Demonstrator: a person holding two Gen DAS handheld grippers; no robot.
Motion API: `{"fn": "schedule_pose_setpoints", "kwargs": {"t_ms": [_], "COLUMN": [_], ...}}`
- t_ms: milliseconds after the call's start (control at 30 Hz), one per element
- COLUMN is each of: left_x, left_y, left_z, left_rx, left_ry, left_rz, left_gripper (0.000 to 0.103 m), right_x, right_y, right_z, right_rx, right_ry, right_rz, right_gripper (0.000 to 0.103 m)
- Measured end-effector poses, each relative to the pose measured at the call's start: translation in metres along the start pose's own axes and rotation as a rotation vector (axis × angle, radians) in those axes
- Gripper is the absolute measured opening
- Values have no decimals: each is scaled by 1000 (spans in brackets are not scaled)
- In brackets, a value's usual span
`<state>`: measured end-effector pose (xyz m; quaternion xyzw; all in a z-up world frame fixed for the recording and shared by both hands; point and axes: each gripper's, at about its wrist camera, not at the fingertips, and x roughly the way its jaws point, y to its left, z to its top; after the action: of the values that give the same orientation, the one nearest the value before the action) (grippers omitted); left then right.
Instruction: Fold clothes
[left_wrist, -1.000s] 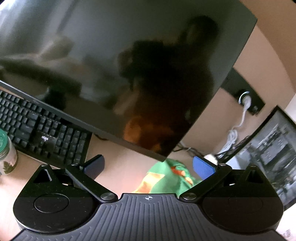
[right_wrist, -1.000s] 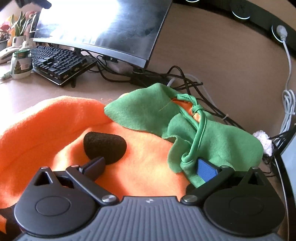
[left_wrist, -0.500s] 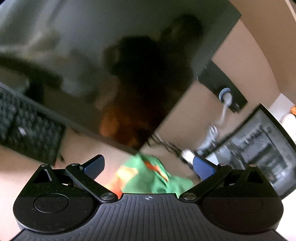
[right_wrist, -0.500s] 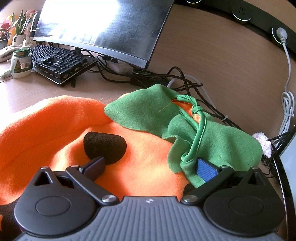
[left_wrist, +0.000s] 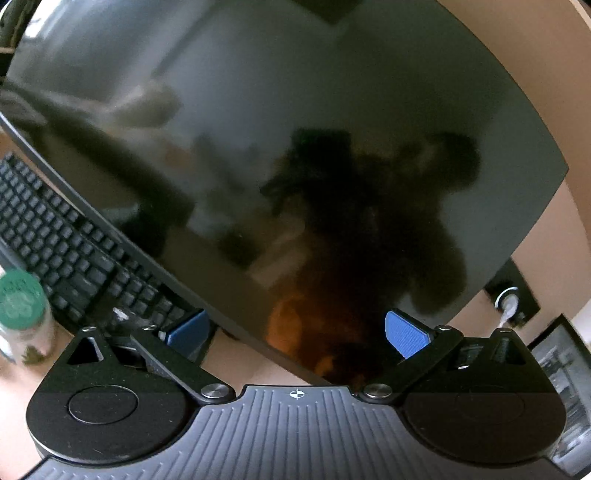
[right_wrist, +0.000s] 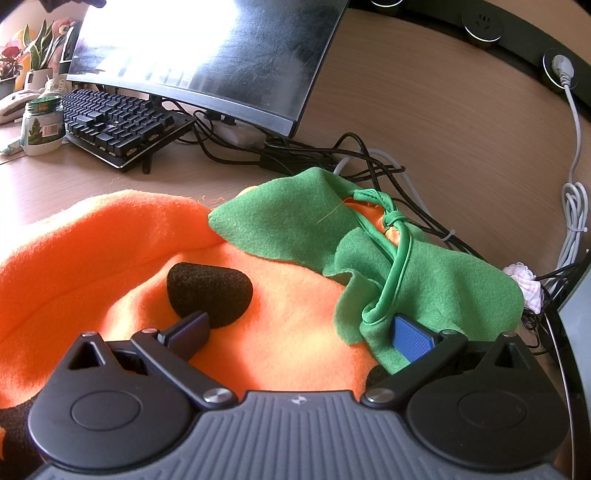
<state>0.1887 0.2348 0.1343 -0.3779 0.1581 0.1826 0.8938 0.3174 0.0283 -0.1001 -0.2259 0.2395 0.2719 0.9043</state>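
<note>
Left wrist view dim overall; the dark curved glossy monitor screen (left_wrist: 295, 147) filled most of it and carried smeared, soft reflections with an orange glow low down. The black keyboard (left_wrist: 74, 251) and green-lidded glass jar (left_wrist: 22, 314) at the left edge looked blurred. Right wrist view was bright and sharp: daylight glare blew out the screen's upper left (right_wrist: 166, 40), and the orange fleece garment (right_wrist: 92, 258) was near overexposed, with soft shadows in its folds. Fisheye bending curved the light wooden desk (right_wrist: 424, 110) at the edges.
</note>
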Motion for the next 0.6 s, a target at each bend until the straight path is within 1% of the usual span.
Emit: {"fn": "schedule_pose_setpoints", "kwargs": {"t_ms": [100, 233, 400, 467, 533, 600], "left_x": [4, -1, -10, -15, -22, -26], "left_y": [-12, -43, -79, -87, -87, -82], "left_z": [0, 9, 23, 30, 37, 41], "left_rx": [-9, 34, 52, 97, 159, 194], "left_ry": [-2, -4, -48, -60, -89, -107], "left_rz": [-36, -65, -115, -109, -73, -20], "left_gripper": [103, 103, 103, 103, 103, 103], "right_x": [0, 0, 0, 0, 0, 0], "right_y": [0, 0, 0, 0, 0, 0], "right_z": [0, 0, 0, 0, 0, 0], "right_rx": [0, 0, 0, 0, 0, 0], "right_ry": [0, 0, 0, 0, 0, 0], "right_rz": [0, 0, 0, 0, 0, 0], "right_gripper": [103, 103, 103, 103, 103, 103]}}
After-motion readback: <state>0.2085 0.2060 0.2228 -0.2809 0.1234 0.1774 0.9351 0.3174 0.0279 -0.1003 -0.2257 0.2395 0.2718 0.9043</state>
